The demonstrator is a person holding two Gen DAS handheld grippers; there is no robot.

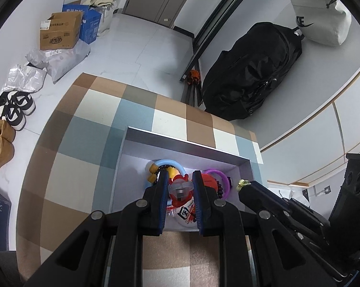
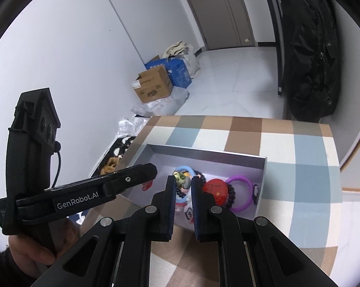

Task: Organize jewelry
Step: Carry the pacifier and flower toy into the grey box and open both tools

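Jewelry mostly lies in the grey box (image 2: 203, 157) on the checked bench (image 2: 299, 167); your left tongs (image 1: 180, 179) grip a clear clip (image 1: 180, 188), your right tongs (image 2: 182, 181) a small green charm (image 2: 181, 179), both left to place.

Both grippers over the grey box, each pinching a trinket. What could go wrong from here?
1. The left gripper holds the clear-and-red clip only at its tips; it could slip.
2. The right gripper pinches a small green charm, also at the very tips.
3. The grippers sit close together above the grey box; they could knock each other.
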